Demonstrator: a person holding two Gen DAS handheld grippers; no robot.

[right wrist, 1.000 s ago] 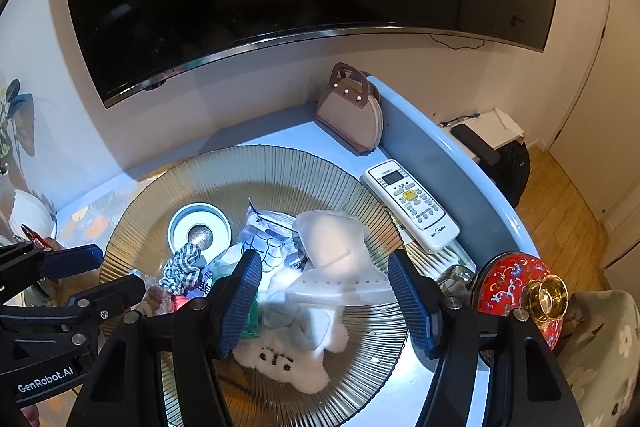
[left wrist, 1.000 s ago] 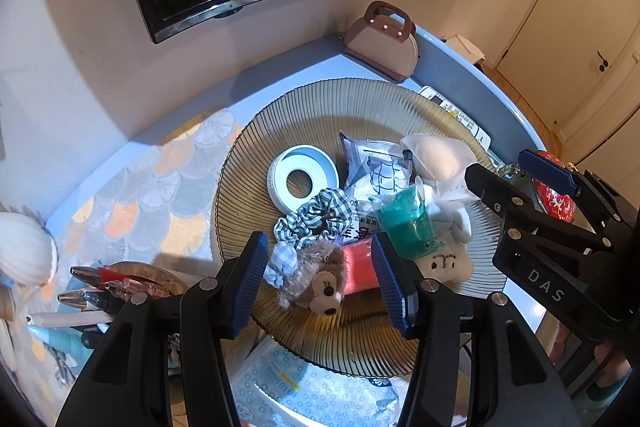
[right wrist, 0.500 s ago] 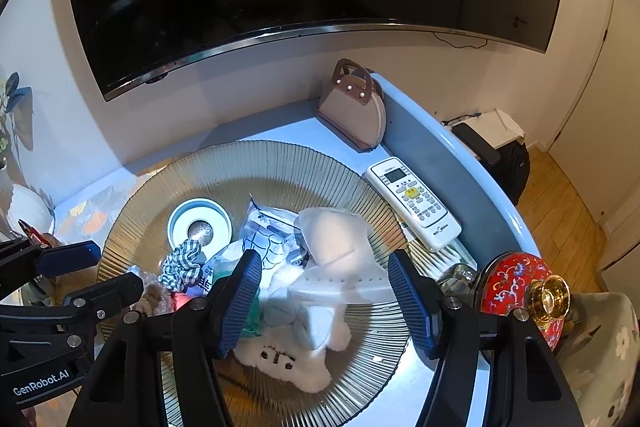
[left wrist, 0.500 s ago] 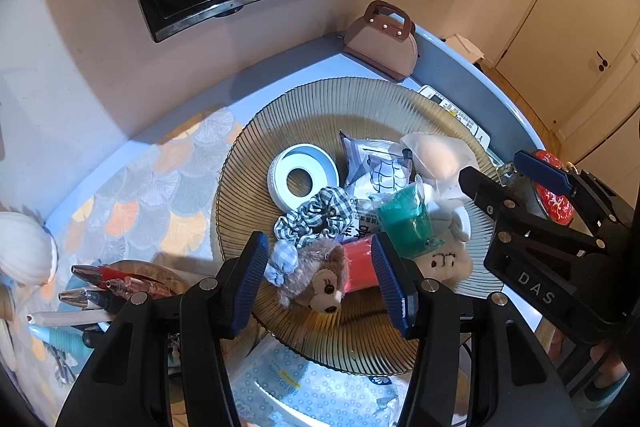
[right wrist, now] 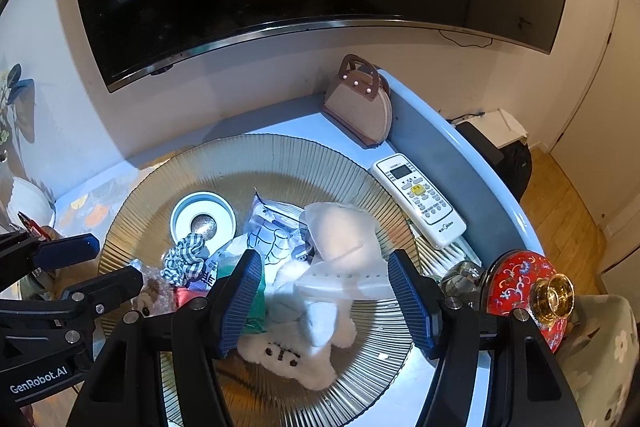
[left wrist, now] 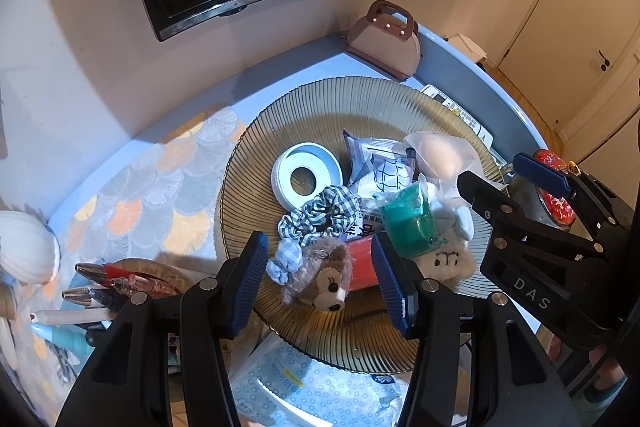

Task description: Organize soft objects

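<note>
A large ribbed glass plate [left wrist: 320, 107] [right wrist: 280, 155] holds a pile of soft things: a brown plush bear [left wrist: 320, 275], a checked scrunchie [left wrist: 320, 215] [right wrist: 186, 259], a green pouch [left wrist: 406, 223], a white plush toy [right wrist: 296, 351] [left wrist: 444, 259], a puff in a clear bag [right wrist: 344, 231] [left wrist: 440, 155] and a tape roll [left wrist: 306, 175] [right wrist: 202, 223]. My left gripper [left wrist: 322, 287] is open, its jaws on either side of the bear. My right gripper [right wrist: 328, 303] is open above the white plush and bagged puff; it also shows in the left wrist view [left wrist: 508, 179].
A small beige handbag [right wrist: 360, 107] stands at the table's back. A white remote [right wrist: 418, 199] lies right of the plate. A red lidded jar [right wrist: 524, 291] sits at the right edge. Pens [left wrist: 104, 283] and a shell [left wrist: 24, 251] lie left; a tissue pack [left wrist: 304, 387] is under the plate.
Both grippers have eased slightly forward and down toward the pile. The objects on the plate have not moved.
</note>
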